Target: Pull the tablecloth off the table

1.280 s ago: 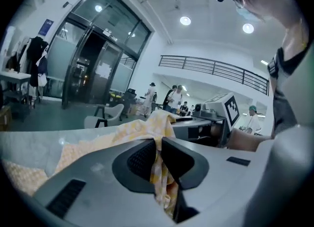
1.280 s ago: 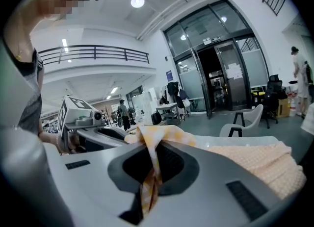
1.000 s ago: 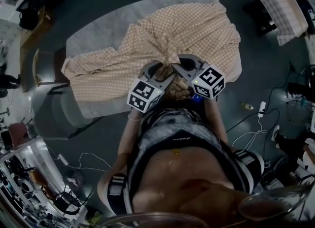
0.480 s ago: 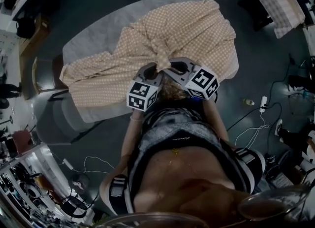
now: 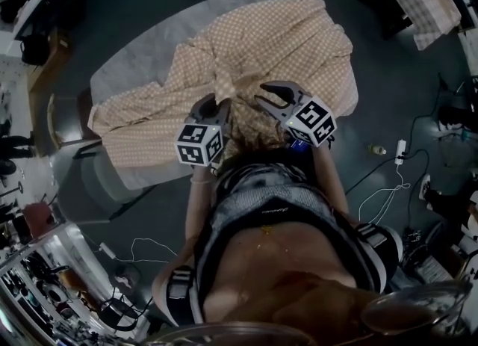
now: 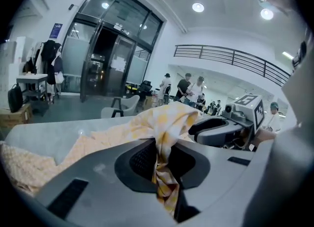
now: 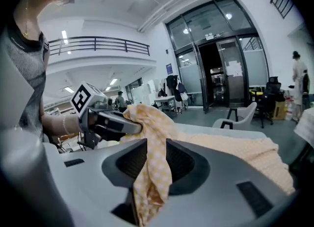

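Though both grippers are at the near edge, the job looks early on, prob. well under half done; the tablecloth [image 5: 284,45] lies rumpled over most of the table [image 5: 131,57], w/ a bare grey strip showing along the far-left side and one end sagging over the left edge; a ridge of fabric is gathered up in the middle, running toward the person.

The left gripper [image 5: 215,104] has just been closing and is now narrow, clamped on a twisted fold of the checked fabric, which bunches above the jaws and hangs down below them; that grip looks firm enough to haul on.

The right gripper [image 5: 267,94], just beside it, has just been opening; its jaws stand partway apart w/ a loose fold draped between them, not pinched as far as I can judge.

What's left: nearly all of it; the cloth has to be dragged toward the near edge till it's clear of the top; the right side prob. needs a fresh bite first, else one hand does the lot.
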